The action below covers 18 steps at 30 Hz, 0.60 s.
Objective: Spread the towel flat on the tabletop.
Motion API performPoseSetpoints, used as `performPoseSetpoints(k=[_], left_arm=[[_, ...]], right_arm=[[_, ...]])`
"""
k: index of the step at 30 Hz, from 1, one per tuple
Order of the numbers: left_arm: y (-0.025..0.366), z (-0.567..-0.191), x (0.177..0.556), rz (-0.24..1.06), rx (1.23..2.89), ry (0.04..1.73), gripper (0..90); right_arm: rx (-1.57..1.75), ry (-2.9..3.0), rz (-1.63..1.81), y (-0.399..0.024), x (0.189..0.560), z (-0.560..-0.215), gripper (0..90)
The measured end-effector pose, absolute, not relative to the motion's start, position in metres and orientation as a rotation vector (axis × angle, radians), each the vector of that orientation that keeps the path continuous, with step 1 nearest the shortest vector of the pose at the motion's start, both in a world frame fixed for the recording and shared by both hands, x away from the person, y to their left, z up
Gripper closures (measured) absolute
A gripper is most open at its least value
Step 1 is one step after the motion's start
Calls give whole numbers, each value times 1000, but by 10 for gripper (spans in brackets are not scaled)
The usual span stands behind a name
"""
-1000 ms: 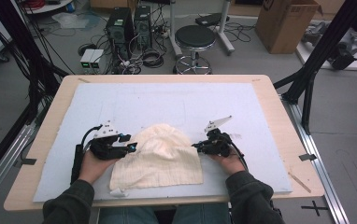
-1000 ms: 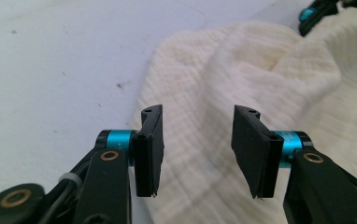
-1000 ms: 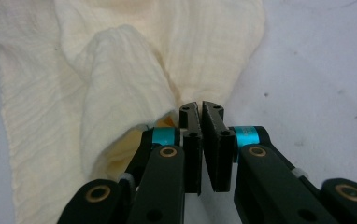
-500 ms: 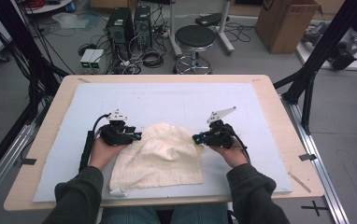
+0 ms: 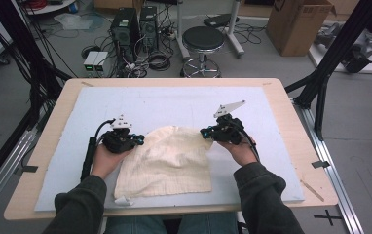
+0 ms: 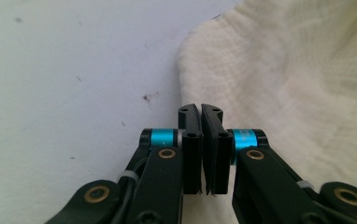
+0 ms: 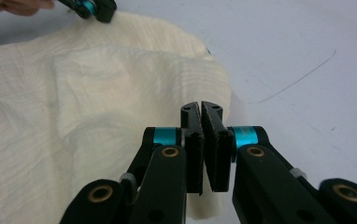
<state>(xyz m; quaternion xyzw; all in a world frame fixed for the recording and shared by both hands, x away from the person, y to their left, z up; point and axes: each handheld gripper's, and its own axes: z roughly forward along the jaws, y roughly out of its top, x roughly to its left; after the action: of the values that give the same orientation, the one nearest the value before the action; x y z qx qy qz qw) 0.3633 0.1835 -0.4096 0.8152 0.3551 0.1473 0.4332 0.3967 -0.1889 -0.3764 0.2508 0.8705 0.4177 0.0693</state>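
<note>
I saw open blue mat (image 5: 174,105) beyond and to both sides of the cream cloth (image 5: 167,161), my left gripper (image 5: 136,142) and right gripper (image 5: 204,132) flanking its far corners, cloth bunched between them, bare mat strip (image 5: 262,180) at right.

cloth (image 5: 167,158) on mat (image 5: 174,105), between grippers

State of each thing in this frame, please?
cloth: rumpled, far right corner drawn up toward the right gripper.
left gripper: jaws just closed at the cloth's edge; no cloth visible between them.
right gripper: shut on cloth.
mat: flat on the table.
</note>
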Motion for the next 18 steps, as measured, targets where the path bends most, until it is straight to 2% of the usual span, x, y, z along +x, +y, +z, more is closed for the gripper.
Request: performPoseSetpoints(k=[8,18], left_arm=[[182,-388,319,415,2048,756,868],[162,-417,278,308,2136,662,866]], right_arm=[[675,2632,1272,-182,378,-364,874],[582,2777,1225,-157,347,-399,874]])
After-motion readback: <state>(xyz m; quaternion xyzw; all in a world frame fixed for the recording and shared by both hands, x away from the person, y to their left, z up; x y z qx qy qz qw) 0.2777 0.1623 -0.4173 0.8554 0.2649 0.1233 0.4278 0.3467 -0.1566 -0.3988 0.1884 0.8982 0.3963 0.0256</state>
